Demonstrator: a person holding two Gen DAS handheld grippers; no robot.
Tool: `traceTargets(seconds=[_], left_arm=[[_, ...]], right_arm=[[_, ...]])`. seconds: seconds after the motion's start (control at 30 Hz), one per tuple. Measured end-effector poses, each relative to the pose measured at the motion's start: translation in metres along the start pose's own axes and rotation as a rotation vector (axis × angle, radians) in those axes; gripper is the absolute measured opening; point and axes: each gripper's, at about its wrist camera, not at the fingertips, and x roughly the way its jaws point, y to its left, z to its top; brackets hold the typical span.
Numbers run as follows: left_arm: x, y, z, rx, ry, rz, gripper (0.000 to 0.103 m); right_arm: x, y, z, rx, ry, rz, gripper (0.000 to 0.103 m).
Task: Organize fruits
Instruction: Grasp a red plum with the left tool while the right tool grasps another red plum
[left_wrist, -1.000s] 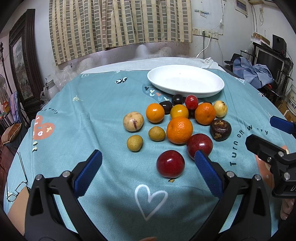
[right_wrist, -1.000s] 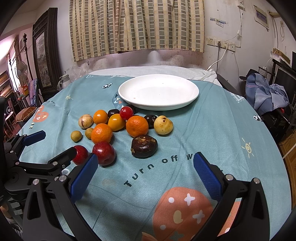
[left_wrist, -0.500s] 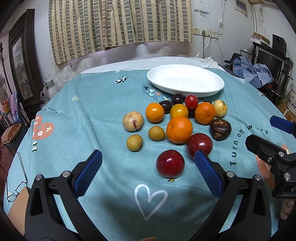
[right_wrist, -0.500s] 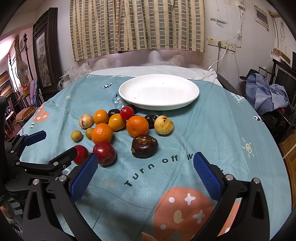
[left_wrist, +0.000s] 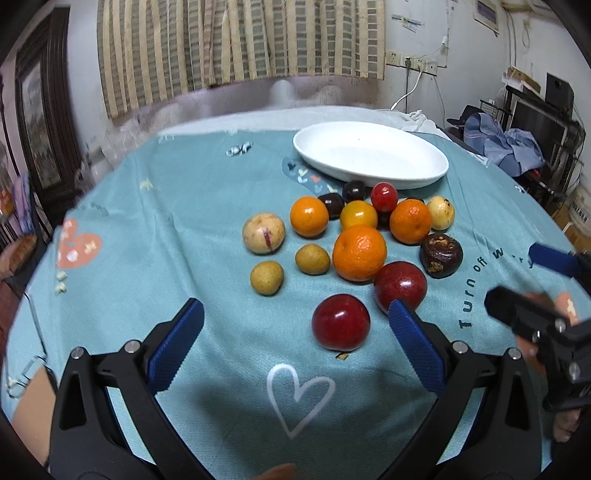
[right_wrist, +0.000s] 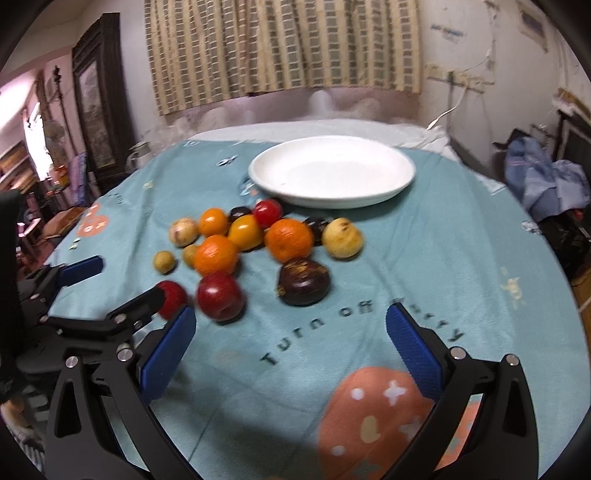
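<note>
A cluster of fruit lies on the teal tablecloth in front of an empty white plate (left_wrist: 369, 155), which also shows in the right wrist view (right_wrist: 332, 171). It holds several oranges, including a large one (left_wrist: 359, 253), two red apples (left_wrist: 340, 322) (left_wrist: 400, 286), a dark wrinkled fruit (left_wrist: 441, 255), small brown-yellow fruits and dark plums. My left gripper (left_wrist: 293, 339) is open and empty, just short of the near red apple. My right gripper (right_wrist: 288, 339) is open and empty, just short of the dark fruit (right_wrist: 303, 281).
The right gripper shows at the right edge of the left wrist view (left_wrist: 543, 295); the left gripper shows at the left of the right wrist view (right_wrist: 92, 295). Striped curtains hang behind the table. Clothes and furniture stand at the right (left_wrist: 509, 147).
My right gripper has moved forward and to the left towards the fruit; its view is blurred by motion. My left gripper has barely moved. Both stay open.
</note>
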Motion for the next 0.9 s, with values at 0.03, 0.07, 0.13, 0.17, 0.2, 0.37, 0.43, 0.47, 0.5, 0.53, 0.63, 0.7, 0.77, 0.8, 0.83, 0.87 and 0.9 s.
traceTargets(seconds=[0.03, 0.07, 0.13, 0.17, 0.2, 0.37, 0.43, 0.47, 0.5, 0.53, 0.63, 0.7, 0.77, 0.8, 0.83, 0.87, 0.9], left_arm=[[0.004, 0.004, -0.002, -0.015, 0.021, -0.015, 0.101], [0.007, 0.007, -0.004, -0.026, 0.041, -0.031, 0.101], [0.01, 0.008, -0.009, -0.024, 0.065, -0.069, 0.101], [0.011, 0.008, -0.01, -0.022, 0.071, -0.079, 0.101], [0.012, 0.007, -0.013, -0.015, 0.085, -0.094, 0.101], [0.024, 0.009, -0.014, -0.032, 0.152, -0.13, 0.101], [0.027, 0.004, -0.016, 0.002, 0.178, -0.127, 0.1], [0.028, -0.001, -0.016, 0.042, 0.183, -0.113, 0.098], [0.029, -0.006, -0.015, 0.076, 0.187, -0.106, 0.093], [0.03, -0.008, -0.013, 0.095, 0.19, -0.104, 0.088], [0.034, -0.013, -0.01, 0.126, 0.193, -0.12, 0.071], [0.036, -0.011, -0.011, 0.119, 0.195, -0.136, 0.066], [0.038, -0.013, -0.006, 0.131, 0.197, -0.137, 0.065], [0.037, -0.014, -0.008, 0.141, 0.194, -0.136, 0.065], [0.038, -0.014, -0.005, 0.145, 0.193, -0.135, 0.065], [0.037, -0.014, -0.006, 0.144, 0.188, -0.139, 0.065], [0.039, -0.014, -0.002, 0.145, 0.189, -0.14, 0.065]], right_arm=[[0.001, 0.0, 0.0, -0.002, 0.002, -0.002, 0.102], [-0.001, -0.004, 0.001, -0.001, 0.003, 0.0, 0.102], [0.0, -0.005, 0.0, 0.012, 0.003, 0.01, 0.102], [0.0, -0.008, 0.0, 0.016, 0.003, 0.014, 0.102], [0.001, -0.01, -0.001, 0.018, 0.005, 0.022, 0.102], [-0.008, -0.023, 0.001, 0.065, -0.037, 0.038, 0.102], [-0.011, -0.031, 0.003, 0.113, -0.042, 0.072, 0.102], [-0.012, -0.038, 0.003, 0.153, -0.042, 0.085, 0.102], [-0.013, -0.042, 0.005, 0.178, -0.04, 0.093, 0.102], [-0.014, -0.048, 0.005, 0.212, -0.038, 0.113, 0.102], [-0.014, -0.059, 0.004, 0.292, -0.028, 0.196, 0.102], [-0.013, -0.064, 0.003, 0.334, -0.023, 0.233, 0.102], [-0.014, -0.067, 0.003, 0.357, -0.024, 0.246, 0.102], [-0.015, -0.068, 0.004, 0.366, -0.025, 0.25, 0.102], [-0.016, -0.068, 0.004, 0.369, -0.029, 0.251, 0.102], [-0.017, -0.067, 0.004, 0.367, -0.034, 0.247, 0.102], [-0.017, -0.066, 0.004, 0.359, -0.035, 0.242, 0.102]])
